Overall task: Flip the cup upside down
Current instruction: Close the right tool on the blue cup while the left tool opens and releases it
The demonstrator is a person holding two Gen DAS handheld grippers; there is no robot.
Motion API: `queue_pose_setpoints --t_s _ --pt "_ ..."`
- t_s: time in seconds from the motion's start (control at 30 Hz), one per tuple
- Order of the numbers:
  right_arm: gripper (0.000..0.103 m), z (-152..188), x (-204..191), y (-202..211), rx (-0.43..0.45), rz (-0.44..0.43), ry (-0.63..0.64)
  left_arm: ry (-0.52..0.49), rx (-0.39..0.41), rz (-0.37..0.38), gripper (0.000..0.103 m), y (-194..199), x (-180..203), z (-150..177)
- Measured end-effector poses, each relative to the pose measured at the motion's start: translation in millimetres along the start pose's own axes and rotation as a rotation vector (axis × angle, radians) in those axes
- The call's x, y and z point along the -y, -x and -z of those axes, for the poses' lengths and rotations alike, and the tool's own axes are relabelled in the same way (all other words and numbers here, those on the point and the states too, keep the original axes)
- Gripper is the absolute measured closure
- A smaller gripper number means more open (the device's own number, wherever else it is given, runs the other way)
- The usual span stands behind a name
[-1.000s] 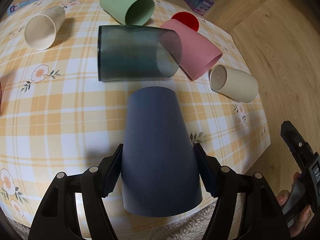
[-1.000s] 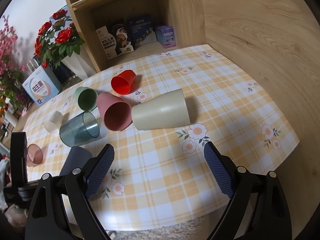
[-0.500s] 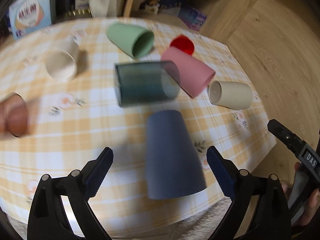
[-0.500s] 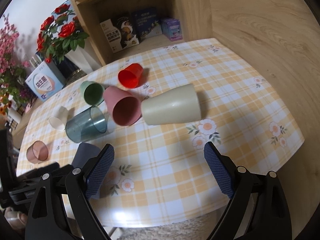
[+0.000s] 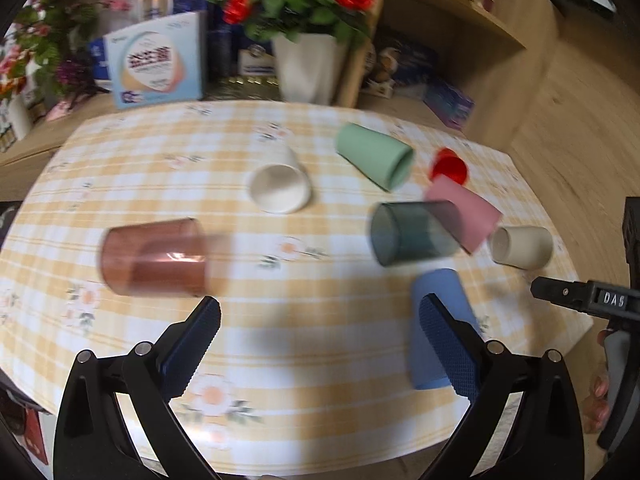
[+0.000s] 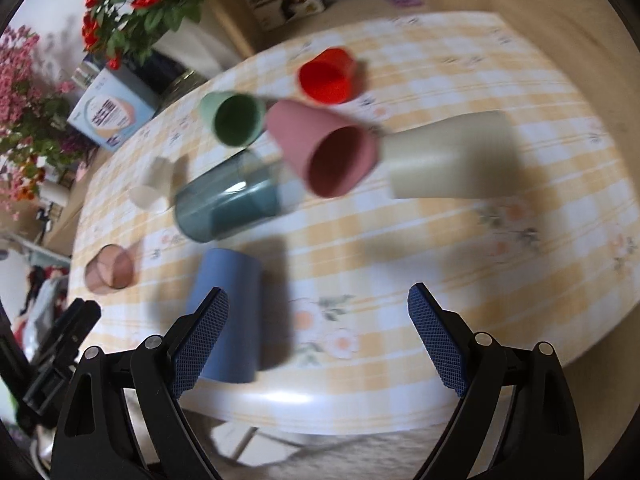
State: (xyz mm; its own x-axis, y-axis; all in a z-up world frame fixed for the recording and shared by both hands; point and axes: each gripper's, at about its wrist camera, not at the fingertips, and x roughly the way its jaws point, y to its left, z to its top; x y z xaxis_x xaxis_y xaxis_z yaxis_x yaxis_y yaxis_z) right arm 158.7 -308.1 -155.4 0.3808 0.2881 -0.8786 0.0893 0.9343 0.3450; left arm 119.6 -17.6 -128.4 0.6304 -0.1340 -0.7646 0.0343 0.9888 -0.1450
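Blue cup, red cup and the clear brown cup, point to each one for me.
blue cup (image 6: 230,312), right wrist view, side wall
red cup (image 6: 325,80), right wrist view, open mouth
clear brown cup (image 5: 156,258), left wrist view, side wall

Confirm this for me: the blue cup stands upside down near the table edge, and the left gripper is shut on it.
Not quite. The blue cup does stand upside down near the table edge, but the left gripper is open and holds nothing; the cup sits apart, behind its right finger. The left wrist view shows it.

Red-flowered white vase (image 5: 309,66), blue-white box (image 5: 157,65)
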Motion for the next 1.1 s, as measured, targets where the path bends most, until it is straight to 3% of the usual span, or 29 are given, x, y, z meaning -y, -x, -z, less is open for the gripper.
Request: queue_pose_setpoints --t_s 0.17,0.43,1.0,1.03,1.07,1.1 --pt "0.015 -12 -29 -27 -0.089 -0.046 0.004 0.041 0.022 -0.047 0.006 6 -29 3" --pt "0.015 -22 -67 -69 -0.176 -0.013 0.027 0.128 0.033 -0.042 0.006 9 -61 8" --pt "0.015 -27 -72 -107 -0.251 -0.023 -0.027 0.168 0.028 -0.037 0.006 6 -74 10" --pt "0.025 -26 -71 -108 -0.258 -0.028 -0.032 0.167 0.027 -0.036 0.006 6 -73 10" --pt "0.04 -25 -70 -110 -0.267 -0.027 -0.035 0.167 0.026 -0.036 0.006 6 -73 10" --pt "0.041 -25 -69 -112 -0.276 -0.03 -0.041 0.167 0.025 -0.037 0.006 6 -73 10"
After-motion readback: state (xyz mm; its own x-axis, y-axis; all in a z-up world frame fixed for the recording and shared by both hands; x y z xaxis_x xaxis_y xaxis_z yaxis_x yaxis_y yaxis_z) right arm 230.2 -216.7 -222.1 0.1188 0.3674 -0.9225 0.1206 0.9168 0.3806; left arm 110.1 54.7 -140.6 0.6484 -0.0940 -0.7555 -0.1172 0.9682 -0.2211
